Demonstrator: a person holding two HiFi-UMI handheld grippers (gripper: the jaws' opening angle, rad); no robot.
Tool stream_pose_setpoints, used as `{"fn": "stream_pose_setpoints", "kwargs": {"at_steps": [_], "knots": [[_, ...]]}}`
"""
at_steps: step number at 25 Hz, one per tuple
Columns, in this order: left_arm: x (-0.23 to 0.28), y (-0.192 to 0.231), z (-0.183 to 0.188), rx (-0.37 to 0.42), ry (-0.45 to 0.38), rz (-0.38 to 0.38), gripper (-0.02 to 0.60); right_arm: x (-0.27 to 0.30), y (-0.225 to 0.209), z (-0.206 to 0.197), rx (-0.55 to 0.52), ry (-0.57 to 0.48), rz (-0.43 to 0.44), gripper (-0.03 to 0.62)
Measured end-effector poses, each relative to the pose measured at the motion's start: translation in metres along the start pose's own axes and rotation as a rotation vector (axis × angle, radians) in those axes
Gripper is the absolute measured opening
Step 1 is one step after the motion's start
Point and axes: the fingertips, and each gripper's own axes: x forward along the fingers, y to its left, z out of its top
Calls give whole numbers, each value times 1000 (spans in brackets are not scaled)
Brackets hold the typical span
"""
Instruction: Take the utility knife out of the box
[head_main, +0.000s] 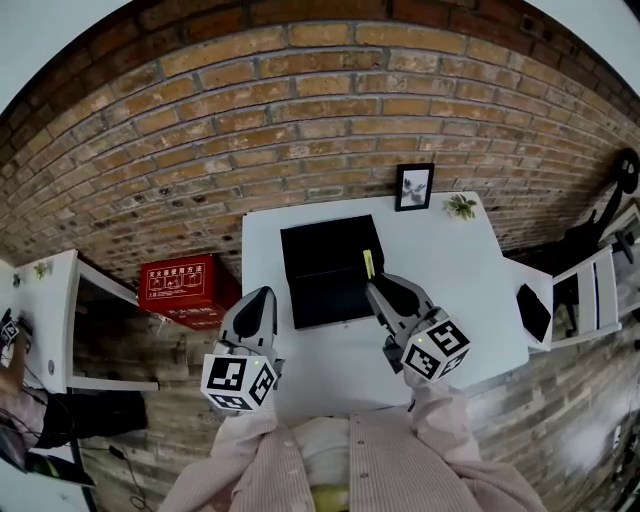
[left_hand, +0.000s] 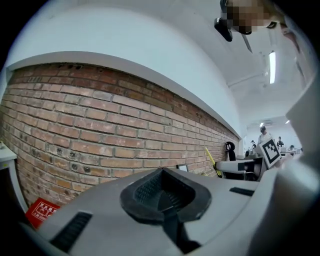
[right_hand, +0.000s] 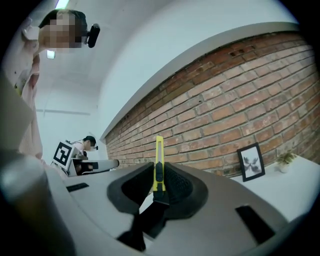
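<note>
Right gripper (right_hand: 158, 186) clamping upright yellow utility knife (right_hand: 159, 160), by black box (head_main: 322, 272) right edge, left gripper (left_hand: 165, 199) closed, empty

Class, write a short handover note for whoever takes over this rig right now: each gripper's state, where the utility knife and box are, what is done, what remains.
Left gripper: shut, nothing between its jaws, held to the left of the box.
Right gripper: shut on the yellow utility knife, pointing about level.
Black box: lies open on the white table; in the head view the knife shows at its right edge.
Done: knife gripped and apparently lifted clear of the box.
Left: probably carry it aside and set it on the table.
</note>
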Motion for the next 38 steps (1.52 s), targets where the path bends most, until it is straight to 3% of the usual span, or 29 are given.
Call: {"fn": "stream_pose_setpoints", "kwargs": {"at_steps": [18, 38], "knots": [[-23, 8, 26, 32, -72, 47, -8, -30, -10, 37, 5, -165, -119, 67], [-29, 8, 21, 32, -54, 55, -8, -33, -8, 36, -40, -147, -142, 67]]}}
